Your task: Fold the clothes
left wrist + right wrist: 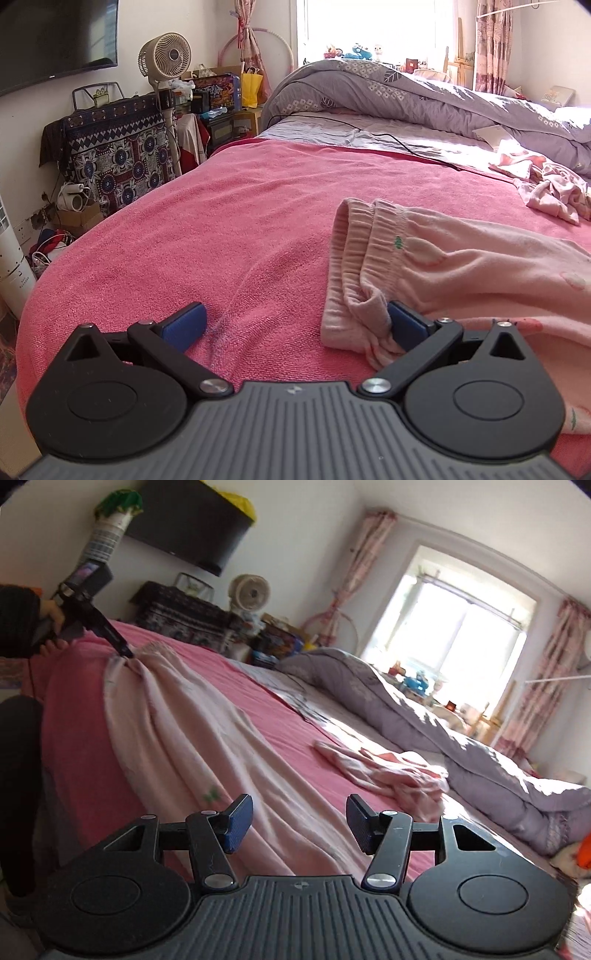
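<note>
A: Left gripper [297,325]?
B: Jaws spread wide, holding nothing; one pad touches the waistband of the pants [424,266], flat on the pink blanket [221,229].
A: Right gripper [299,821]?
B: Parted, empty, over the pants.

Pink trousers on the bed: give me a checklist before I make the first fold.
1. Left tool open: ok, pads set wide apart.
2. Left tool has the waistband: not ok. Only its right pad touches the cloth; nothing is pinched.
3. Right tool open: ok, with the pale pink trousers beneath it and nothing gripped.
4. Trousers flat: not ok; the waistband corner is bunched and the fabric is wrinkled lengthwise.
5. Space on the pink blanket to the left: ok.
6. Crumpled garment apart from the trousers: ok; it lies off to the side.
</note>
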{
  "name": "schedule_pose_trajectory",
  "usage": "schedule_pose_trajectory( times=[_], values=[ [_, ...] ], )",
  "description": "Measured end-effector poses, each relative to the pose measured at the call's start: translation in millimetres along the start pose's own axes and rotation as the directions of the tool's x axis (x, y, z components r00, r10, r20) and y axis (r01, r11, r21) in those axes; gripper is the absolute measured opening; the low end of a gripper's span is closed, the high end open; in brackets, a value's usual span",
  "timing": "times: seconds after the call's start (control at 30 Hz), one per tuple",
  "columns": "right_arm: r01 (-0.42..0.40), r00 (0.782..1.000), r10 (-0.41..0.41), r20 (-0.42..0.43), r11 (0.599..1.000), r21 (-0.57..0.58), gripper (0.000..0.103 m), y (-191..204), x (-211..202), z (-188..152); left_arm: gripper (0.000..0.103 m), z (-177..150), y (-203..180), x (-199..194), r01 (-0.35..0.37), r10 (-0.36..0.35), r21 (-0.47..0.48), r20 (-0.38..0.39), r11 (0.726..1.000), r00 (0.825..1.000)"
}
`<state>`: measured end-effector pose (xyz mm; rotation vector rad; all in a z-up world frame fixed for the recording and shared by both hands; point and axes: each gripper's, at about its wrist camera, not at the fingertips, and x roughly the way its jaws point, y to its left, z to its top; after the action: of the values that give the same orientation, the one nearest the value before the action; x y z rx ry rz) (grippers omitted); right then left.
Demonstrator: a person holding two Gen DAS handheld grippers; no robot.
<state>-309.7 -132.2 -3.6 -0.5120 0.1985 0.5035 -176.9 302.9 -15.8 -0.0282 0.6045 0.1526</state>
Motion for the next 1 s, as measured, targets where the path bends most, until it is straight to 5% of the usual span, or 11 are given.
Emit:
schedule_pose_trajectory(
  times=[0.03, 0.13, 0.37, 0.67, 0.83, 1.0],
  values=[
    [-0.060, 0.998, 0.060, 0.024, 0.998, -0.007, 0.055, 12.0, 20.2, 13.1, 0.103, 0.8, 1.1, 0.2, 0.007, -0.007, 0.003, 0.001, 1.000, 1.000],
    [-0.071, 0.997, 0.071, 0.032, 0.997, -0.012, 0.050, 25.2, 33.4, 24.8, 0.103, 2.6, 1.9, 0.9, 0.016, -0.016, 0.024, 0.008, 1.000, 1.000],
    [-0.096, 0.994, 0.097, 0.050, 0.995, -0.025, 0.007, 55.9, 64.3, 52.0, 0.103, 11.8, -7.1, -4.0, -0.050, 0.043, 0.085, 0.090, 0.995, 0.995],
    [-0.198, 0.979, 0.200, 0.037, 0.979, -0.051, 0.006, 85.0, 65.6, 66.5, 0.103, 11.7, -24.8, -18.6, -0.197, 0.159, 0.178, 0.208, 0.964, 0.965],
    [-0.320, 0.947, 0.317, -0.053, 0.945, -0.066, 0.003, 107.9, 65.1, 47.4, 0.103, 7.6, -13.9, -20.1, -0.178, 0.150, 0.148, 0.185, 0.973, 0.971],
    [-0.264, 0.964, 0.265, -0.003, 0.960, -0.094, 0.007, 113.6, 59.0, 43.9, 0.103, 5.1, -10.7, -20.4, -0.175, 0.148, 0.140, 0.181, 0.975, 0.972]
  ],
)
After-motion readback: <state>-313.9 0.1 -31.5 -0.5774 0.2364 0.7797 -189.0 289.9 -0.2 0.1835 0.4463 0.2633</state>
